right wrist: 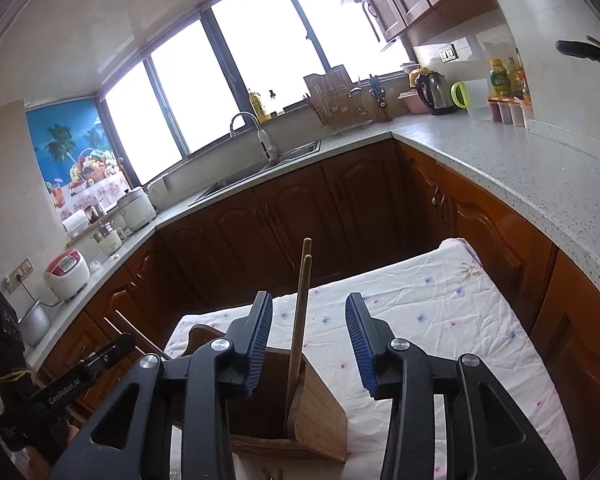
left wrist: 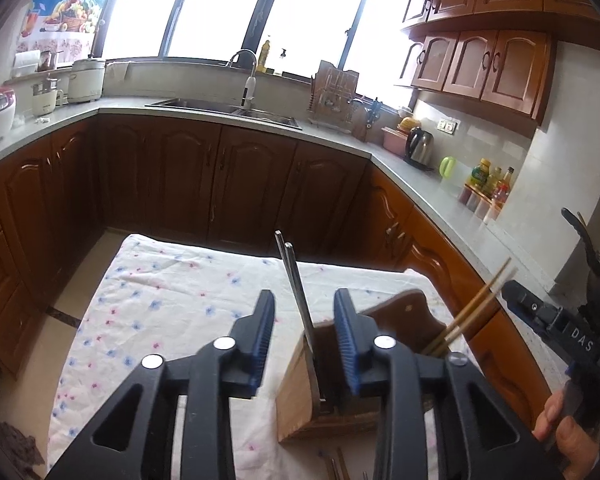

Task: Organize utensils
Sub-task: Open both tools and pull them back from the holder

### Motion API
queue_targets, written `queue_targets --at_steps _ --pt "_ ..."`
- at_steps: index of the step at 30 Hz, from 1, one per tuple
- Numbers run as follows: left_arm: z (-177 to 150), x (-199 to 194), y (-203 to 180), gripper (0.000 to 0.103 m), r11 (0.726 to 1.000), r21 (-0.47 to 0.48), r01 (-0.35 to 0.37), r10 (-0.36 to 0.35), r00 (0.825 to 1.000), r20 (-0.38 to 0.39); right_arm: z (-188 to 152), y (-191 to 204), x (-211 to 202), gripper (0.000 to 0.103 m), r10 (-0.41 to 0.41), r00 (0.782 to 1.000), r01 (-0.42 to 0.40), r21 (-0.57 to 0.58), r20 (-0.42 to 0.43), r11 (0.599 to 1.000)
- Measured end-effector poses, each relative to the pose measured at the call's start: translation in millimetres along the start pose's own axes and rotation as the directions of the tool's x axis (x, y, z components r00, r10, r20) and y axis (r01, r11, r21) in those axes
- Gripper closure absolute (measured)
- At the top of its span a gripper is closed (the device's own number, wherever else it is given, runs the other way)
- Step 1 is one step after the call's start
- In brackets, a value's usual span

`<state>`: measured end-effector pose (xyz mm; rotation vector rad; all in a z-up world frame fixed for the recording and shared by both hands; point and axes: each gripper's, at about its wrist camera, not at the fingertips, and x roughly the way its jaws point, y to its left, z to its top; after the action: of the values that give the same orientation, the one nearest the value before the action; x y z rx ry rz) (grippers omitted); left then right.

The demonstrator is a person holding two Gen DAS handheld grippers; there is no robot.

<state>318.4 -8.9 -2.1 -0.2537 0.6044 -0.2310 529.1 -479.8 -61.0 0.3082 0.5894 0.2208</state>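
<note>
Both pairs now stand in the wooden holder (left wrist: 300,392): the left gripper (left wrist: 304,336) gapes around the metal chopsticks (left wrist: 294,280), the right gripper (right wrist: 309,344) around the wooden chopsticks (right wrist: 300,320), neither gripping. Next, lift both clear and fetch utensils from the cloth's near edge.

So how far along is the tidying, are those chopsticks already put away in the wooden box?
Mostly, it seems. The metal chopsticks and the wooden chopsticks already stand in the wooden holder on the flowered cloth. Nothing is in hand: the left gripper and right gripper sit open around them. Left over: a few sticks lying on the cloth by the holder's base.
</note>
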Motion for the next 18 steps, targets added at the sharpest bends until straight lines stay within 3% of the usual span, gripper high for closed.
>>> queue_targets --at_steps 5,7,9,18 --pt "-7 -22 1 0.018 1.000 0.006 -0.016 0.015 1.000 0.025 -3 -4 -14 0.032 0.025 1.000 -0.025 0.007 0.017 1.000" --pt "-15 -32 3 0.010 1.000 0.009 -0.019 0.019 0.999 0.026 -6 -3 -21 0.022 0.037 0.999 -0.037 0.004 0.022 0.999" --pt "-24 -41 5 0.004 1.000 0.013 -0.027 0.027 1.000 0.010 -11 -2 -30 0.018 0.048 0.999 -0.048 0.000 0.023 0.999" --pt "-59 -79 11 0.003 1.000 0.013 -0.014 0.014 0.998 -0.062 -42 1 -71 0.013 0.047 0.999 -0.046 -0.022 0.012 0.999"
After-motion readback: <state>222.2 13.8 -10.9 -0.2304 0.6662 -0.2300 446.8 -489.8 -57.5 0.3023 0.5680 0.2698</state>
